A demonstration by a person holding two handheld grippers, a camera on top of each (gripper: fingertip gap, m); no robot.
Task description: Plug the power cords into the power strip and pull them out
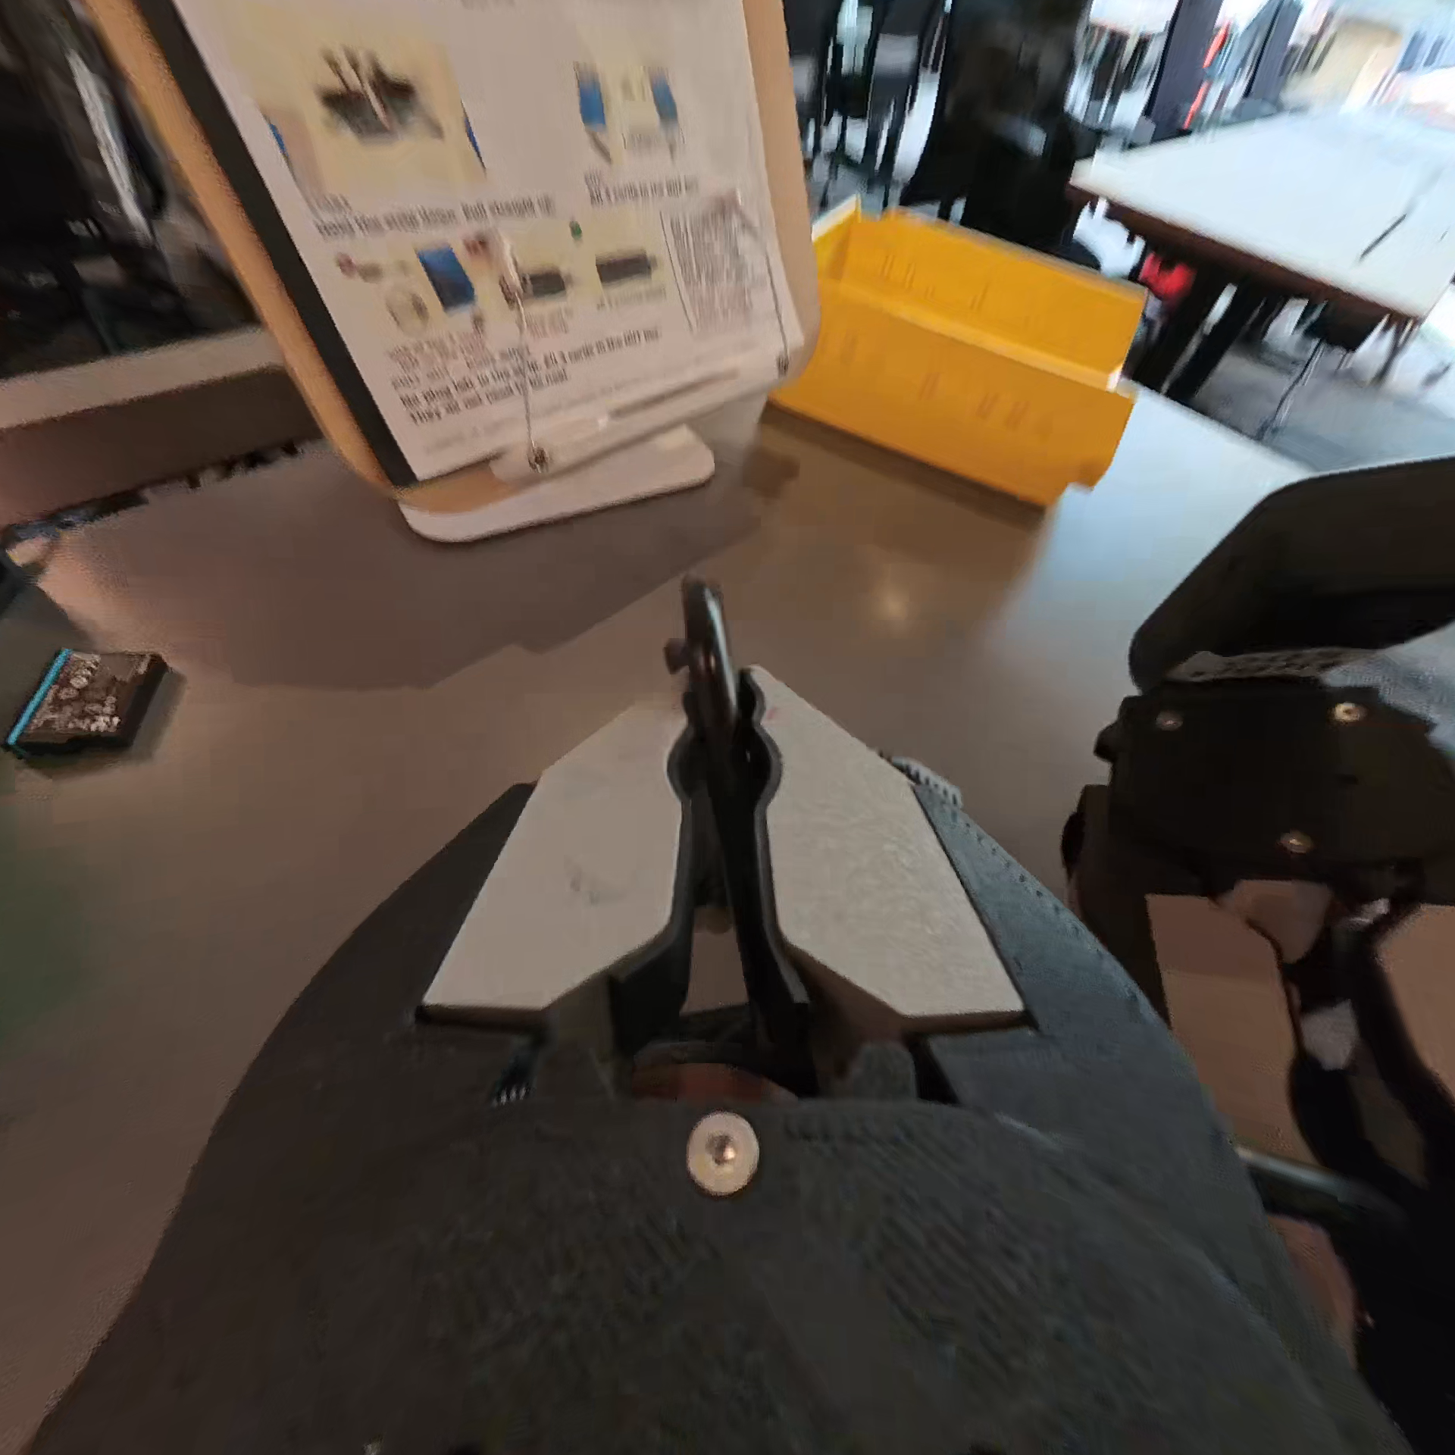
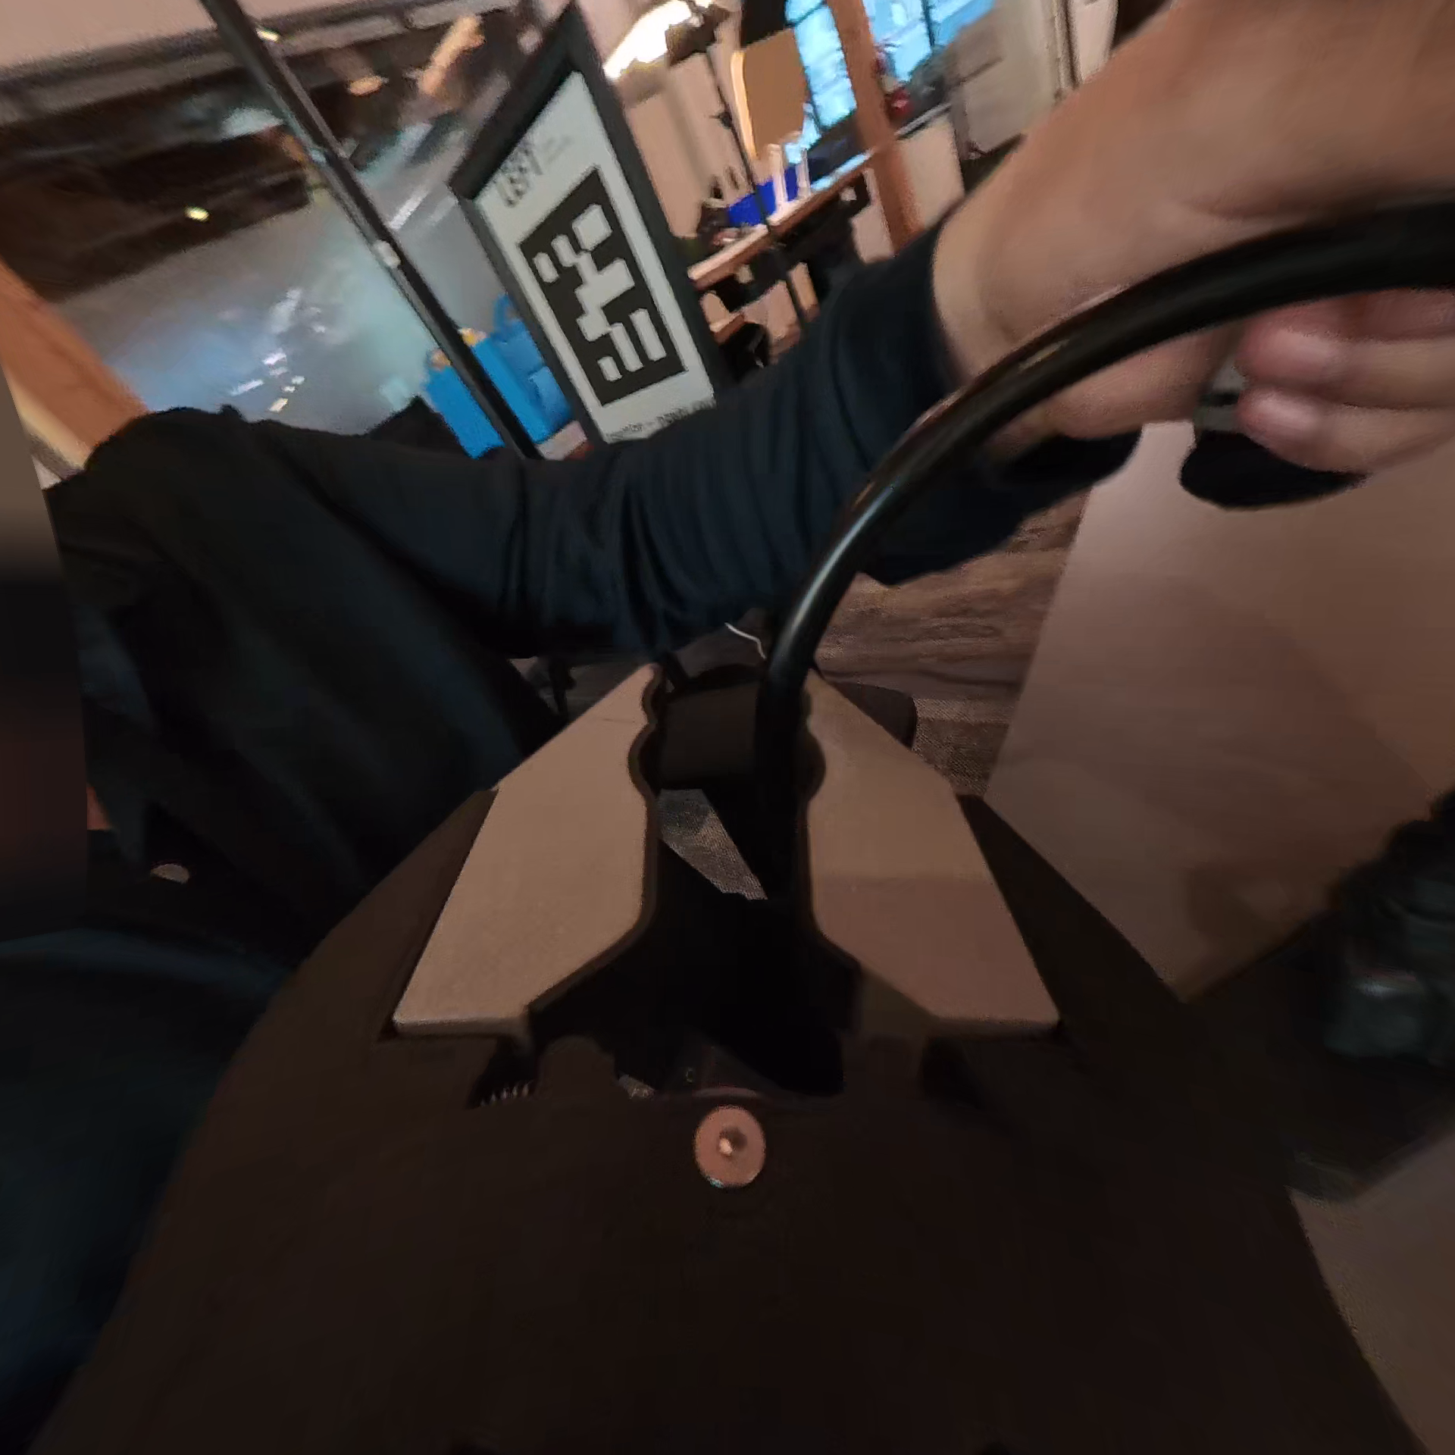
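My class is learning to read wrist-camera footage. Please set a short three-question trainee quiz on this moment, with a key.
1. True or false: the left gripper is closed on a thin black cord.
2. What colour is the bin on the table? A red, B yellow, C green.
3. In the right wrist view, what arcs up from between the fingers toward the hand?

Key: 1 true; 2 B; 3 a black cable.

We look forward along each tool from its wrist. The left view faces low across the table (image 1: pixel 315 598), toward a yellow bin (image 1: pixel 968 354). The right view faces the person's sleeve (image 2: pixel 551 535), close.
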